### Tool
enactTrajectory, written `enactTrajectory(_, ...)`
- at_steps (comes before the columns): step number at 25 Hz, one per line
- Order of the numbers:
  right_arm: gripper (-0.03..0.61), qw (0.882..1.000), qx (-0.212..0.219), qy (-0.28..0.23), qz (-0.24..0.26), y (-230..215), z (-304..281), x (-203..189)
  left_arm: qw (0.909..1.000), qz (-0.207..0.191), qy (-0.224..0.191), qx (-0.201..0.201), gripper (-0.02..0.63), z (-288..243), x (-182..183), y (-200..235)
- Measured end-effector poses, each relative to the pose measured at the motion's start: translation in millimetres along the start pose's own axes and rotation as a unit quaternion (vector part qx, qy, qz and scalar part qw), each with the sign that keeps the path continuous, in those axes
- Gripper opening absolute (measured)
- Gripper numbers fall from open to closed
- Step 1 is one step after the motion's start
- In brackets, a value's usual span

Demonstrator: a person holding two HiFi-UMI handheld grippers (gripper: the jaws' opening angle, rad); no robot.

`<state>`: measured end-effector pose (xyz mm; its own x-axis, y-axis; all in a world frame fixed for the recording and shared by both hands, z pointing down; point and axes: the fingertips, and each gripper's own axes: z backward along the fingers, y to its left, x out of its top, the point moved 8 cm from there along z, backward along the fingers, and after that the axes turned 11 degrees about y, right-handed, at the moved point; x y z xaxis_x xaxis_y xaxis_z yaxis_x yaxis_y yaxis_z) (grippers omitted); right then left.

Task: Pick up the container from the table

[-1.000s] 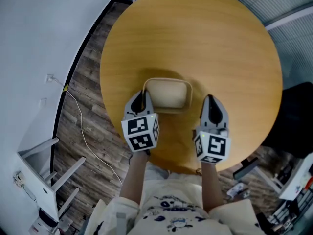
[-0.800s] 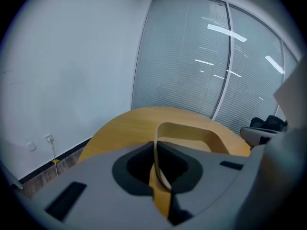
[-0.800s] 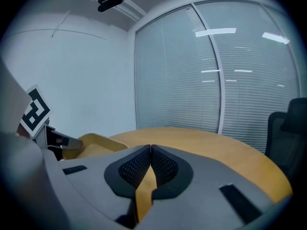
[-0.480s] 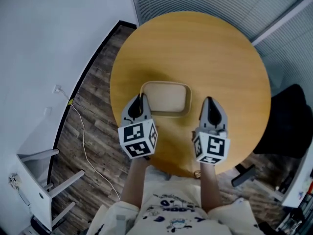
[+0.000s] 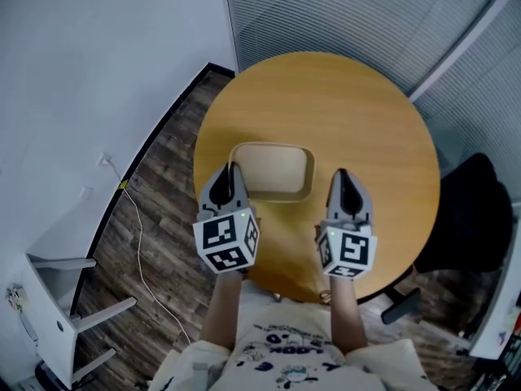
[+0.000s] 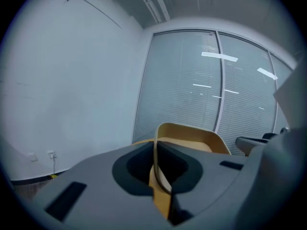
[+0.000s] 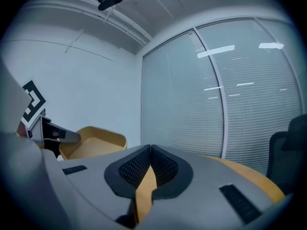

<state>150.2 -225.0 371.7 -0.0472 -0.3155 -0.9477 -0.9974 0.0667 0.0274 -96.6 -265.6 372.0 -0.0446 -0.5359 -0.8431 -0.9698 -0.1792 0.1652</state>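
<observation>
The beige, rounded-rectangular container (image 5: 273,169) hangs above the round wooden table (image 5: 350,112). My left gripper (image 5: 232,172) is shut on its left rim. In the left gripper view the thin rim of the container (image 6: 192,138) runs between the closed jaws of the left gripper (image 6: 156,153). My right gripper (image 5: 340,177) is level with it, a short way right of the container and apart from it, shut with nothing in it. The right gripper view has the shut right gripper (image 7: 150,153) in front, with the container (image 7: 93,140) off to its left.
A white wall runs along the left and a glass wall with blinds (image 5: 350,15) at the back. A black chair (image 5: 468,210) stands right of the table. A cable (image 5: 134,214) lies on the wooden floor, and white furniture (image 5: 49,308) stands at the lower left.
Both grippers have risen, and the container has gone up with the left one. The table now looks smaller and farther below. The right gripper stayed shut and empty.
</observation>
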Motion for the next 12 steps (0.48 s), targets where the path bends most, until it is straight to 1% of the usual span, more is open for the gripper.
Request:
enactTrajectory(5,0.002,1.0,0.0,-0.005,0.001,2,8,9,0.9998,-0.003,-0.021,0.003,0.017,16,5,-2)
enactTrajectory(10,0.002,1.0,-0.001,-0.029,0.003,1,15,20,0.9993,-0.006,-0.036,0.005,0.017,30,9,-5)
enactTrajectory(12,0.002,1.0,0.0,-0.028,0.001,3,18,24,0.9992,-0.007,-0.04,0.004,0.017,34,9,-5)
